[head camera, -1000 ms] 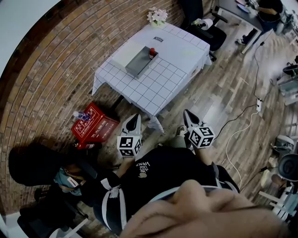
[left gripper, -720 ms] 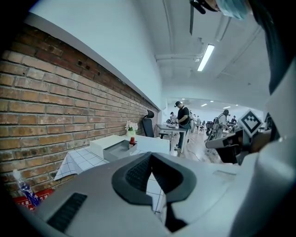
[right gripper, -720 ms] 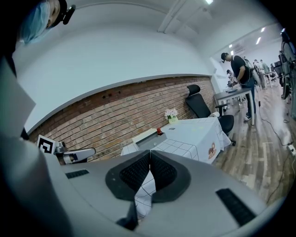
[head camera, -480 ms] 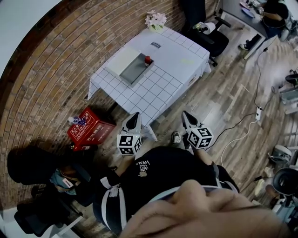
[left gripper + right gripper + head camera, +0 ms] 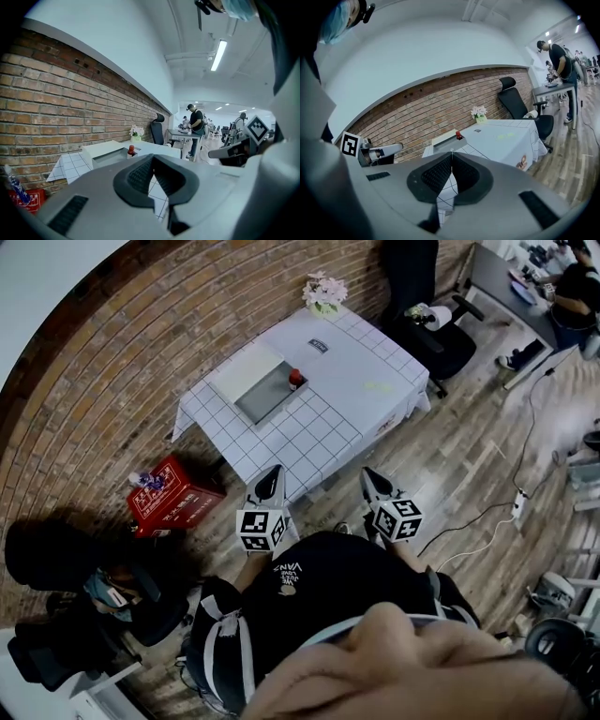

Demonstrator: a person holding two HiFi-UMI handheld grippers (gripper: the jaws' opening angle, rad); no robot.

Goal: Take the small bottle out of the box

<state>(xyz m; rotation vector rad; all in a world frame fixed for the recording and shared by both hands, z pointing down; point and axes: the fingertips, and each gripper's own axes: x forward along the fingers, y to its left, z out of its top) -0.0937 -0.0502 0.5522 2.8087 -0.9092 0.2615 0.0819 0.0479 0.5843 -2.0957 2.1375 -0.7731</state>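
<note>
The small bottle [image 5: 295,379] stands upright with its red cap showing at one end of the open grey box [image 5: 262,397], the end toward the tabletop's [image 5: 356,381] flower corner. From the left gripper view I see the bottle [image 5: 131,151] rising above the box wall [image 5: 108,156]; the right gripper view shows the same, bottle [image 5: 459,135] upright in the box [image 5: 446,142]. The box lies along the tabletop's wall-side edge, about midway, with its pale lid [image 5: 244,369] lying beside it on the wall side. A pot of flowers [image 5: 324,292] sits at the far corner, and a small card [image 5: 318,345] lies between it and the box.

My left hand-held gripper [image 5: 273,474] is clenched and empty; its own view shows the two pads pressed together [image 5: 153,159] with nothing between them. My right hand-held gripper [image 5: 368,476] is clenched too, pads meeting [image 5: 451,158] on nothing. Both are held in front of the torso, off the tabletop's near corner and well apart from the box, pointing toward it.

Off the tabletop, a red crate [image 5: 178,502] rests on the floor by the brick wall with a plastic bottle [image 5: 148,482] on it. A black office chair [image 5: 441,329] stands beyond the tabletop's right corner. A masked person [image 5: 108,589] is low at the left, and another person [image 5: 574,296] stands at a desk at the far right.
</note>
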